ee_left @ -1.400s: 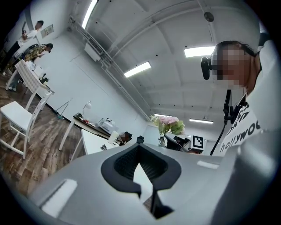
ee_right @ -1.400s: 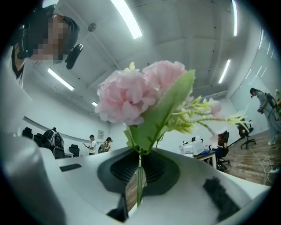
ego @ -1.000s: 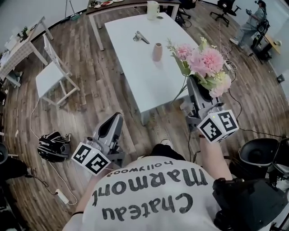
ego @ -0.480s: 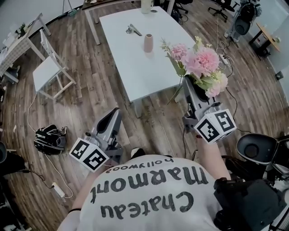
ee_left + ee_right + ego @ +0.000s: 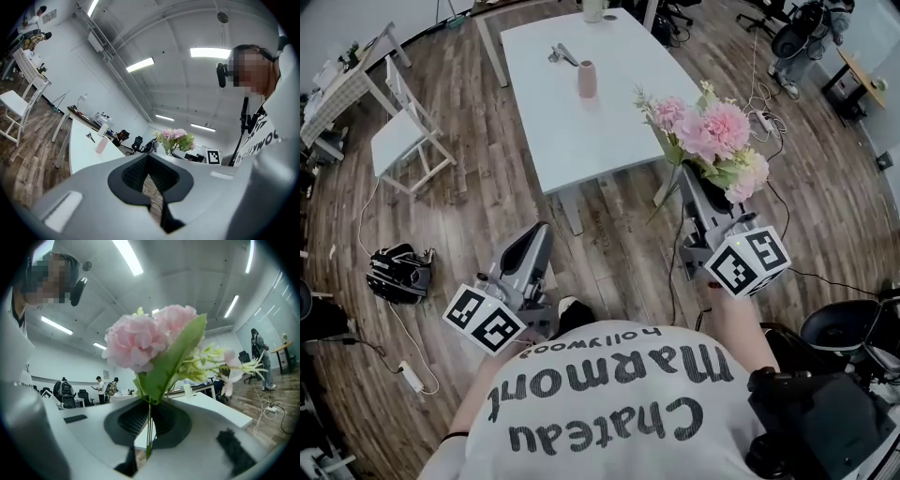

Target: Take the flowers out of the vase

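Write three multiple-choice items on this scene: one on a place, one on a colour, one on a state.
1. Where are the flowers? A on the floor; B in the right gripper; C on a chair.
2. Which colour are the large blooms? A blue; B pink; C red.
3. How is the vase on the table? A upright; B on its side; C upside down.
Key: 1 B, that gripper is shut on the stems; 2 B, they look pink; 3 A, it stands on its base.

Pink flowers (image 5: 712, 141) upright, gripped low, well apart from upright pink vase (image 5: 587, 79)
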